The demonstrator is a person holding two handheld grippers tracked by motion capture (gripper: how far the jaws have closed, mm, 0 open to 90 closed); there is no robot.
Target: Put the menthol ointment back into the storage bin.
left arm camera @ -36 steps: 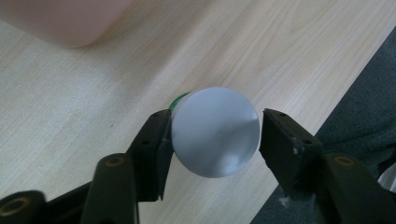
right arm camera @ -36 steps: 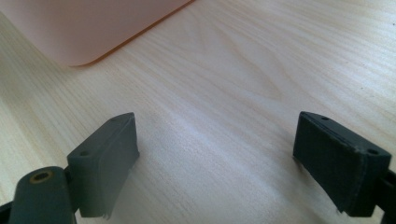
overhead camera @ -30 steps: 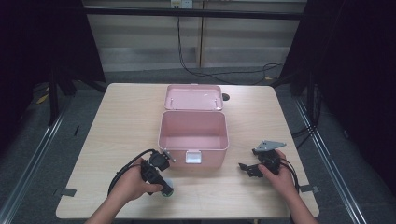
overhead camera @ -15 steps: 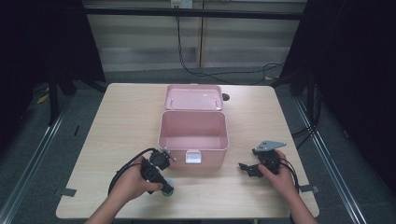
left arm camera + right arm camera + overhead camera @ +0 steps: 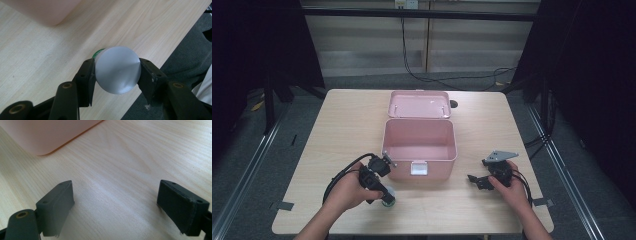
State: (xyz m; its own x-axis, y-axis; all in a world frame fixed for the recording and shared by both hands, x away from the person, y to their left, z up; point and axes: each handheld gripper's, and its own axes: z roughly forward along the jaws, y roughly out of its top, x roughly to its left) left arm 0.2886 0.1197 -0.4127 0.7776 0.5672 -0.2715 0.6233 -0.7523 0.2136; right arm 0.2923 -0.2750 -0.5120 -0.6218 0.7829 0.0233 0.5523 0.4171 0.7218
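Note:
An open pink box point(image 5: 392, 171) stands mid-table, its lid point(image 5: 419, 104) lying back behind it. In front of its left corner my left gripper point(image 5: 385, 196) is shut on a small round container point(image 5: 388, 201) with a grey top and a green edge. In the left gripper view both pads press the sides of the container point(image 5: 117, 70) just above the wood, with the left gripper point(image 5: 117, 63) near the table's front edge. My right gripper point(image 5: 477, 181) rests to the right of the box, jaws wide apart. In the right gripper view the right gripper point(image 5: 117, 187) has only bare wood between its fingers.
The wooden table point(image 5: 342, 125) has bare wood left and right of the box. A box corner shows at the top of both gripper views point(image 5: 42, 10) point(image 5: 45, 132). A small dark object point(image 5: 454, 104) lies beside the lid. Dark floor and cables surround the table.

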